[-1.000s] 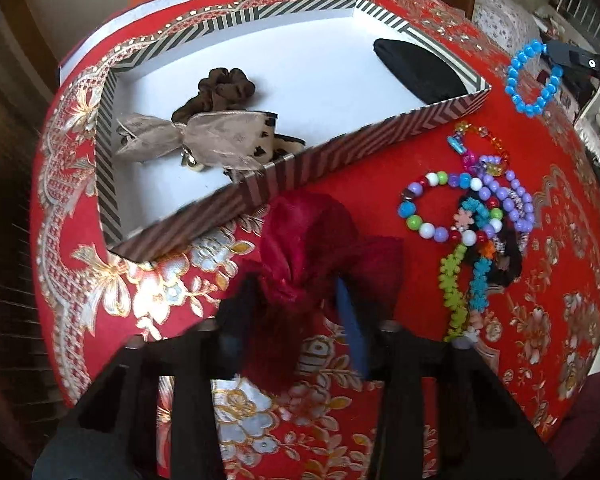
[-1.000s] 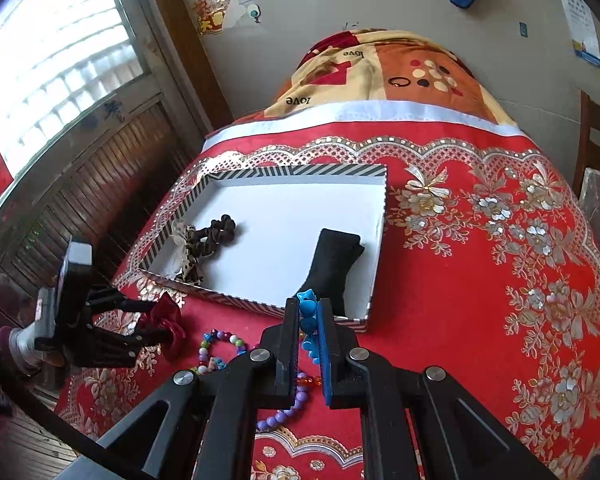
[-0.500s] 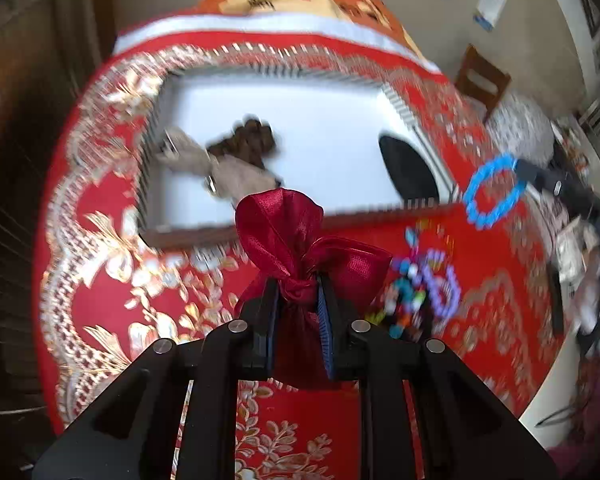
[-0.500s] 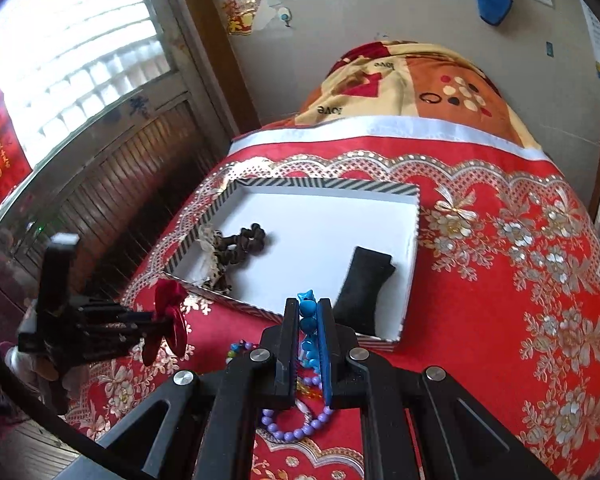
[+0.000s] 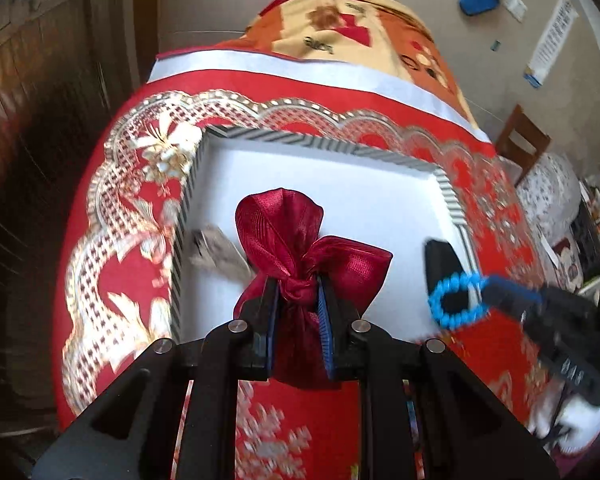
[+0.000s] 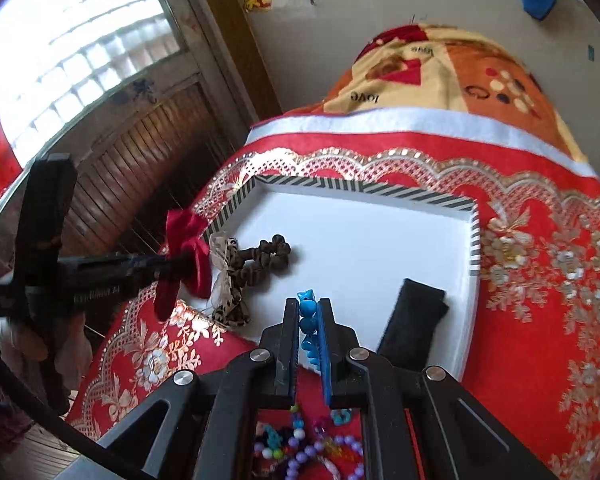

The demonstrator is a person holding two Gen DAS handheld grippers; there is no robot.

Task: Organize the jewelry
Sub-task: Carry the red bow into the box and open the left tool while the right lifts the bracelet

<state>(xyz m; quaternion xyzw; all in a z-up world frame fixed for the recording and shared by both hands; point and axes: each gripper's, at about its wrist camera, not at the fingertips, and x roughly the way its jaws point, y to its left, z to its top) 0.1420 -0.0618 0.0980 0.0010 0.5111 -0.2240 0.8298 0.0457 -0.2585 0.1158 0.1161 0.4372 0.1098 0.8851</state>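
The left gripper (image 5: 298, 304) is raised over the striped tray's (image 5: 446, 188) near-left corner, clamped on one dark red ribbon bow (image 5: 300, 248). The right gripper (image 6: 309, 320) hovers at the tray's near edge, pinching one blue bead bracelet (image 5: 456, 300). Inside lie one brown scrunchie (image 6: 266, 258), one leopard bow (image 6: 228, 280) and one black pouch (image 6: 414, 320); loose bead bracelets (image 6: 308, 448) sit on the red-clothed worktop (image 6: 540, 280).

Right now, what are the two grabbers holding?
Left gripper: closed on the red bow.
Right gripper: closed on the blue bead bracelet.
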